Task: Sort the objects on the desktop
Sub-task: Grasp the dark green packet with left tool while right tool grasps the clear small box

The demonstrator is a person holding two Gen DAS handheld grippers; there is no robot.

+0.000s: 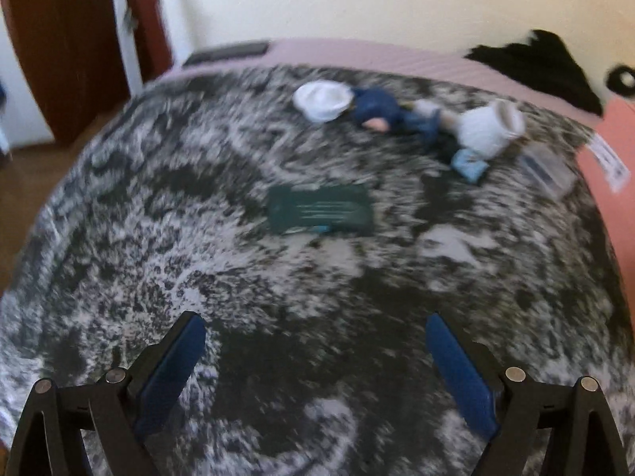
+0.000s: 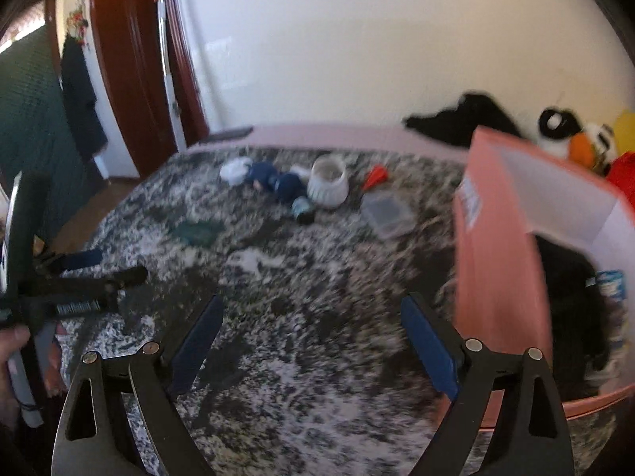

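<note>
Mottled black-and-white covering (image 1: pixel 278 317) spreads over the tabletop, blurred in both views. At its right edge a pink box (image 2: pixel 496 258) stands open, cut off by the frame, with dark contents that are hard to make out. Far across lie a white ribbed cup (image 2: pixel 328 182) on its side, a blue doll (image 1: pixel 377 113), a white hat (image 1: pixel 322 100), a clear plastic case (image 2: pixel 387 210) and a dark green card (image 1: pixel 321 212). Left tool (image 1: pixel 315 361) and right tool (image 2: pixel 311 341) both hang spread wide, holding nothing.
</note>
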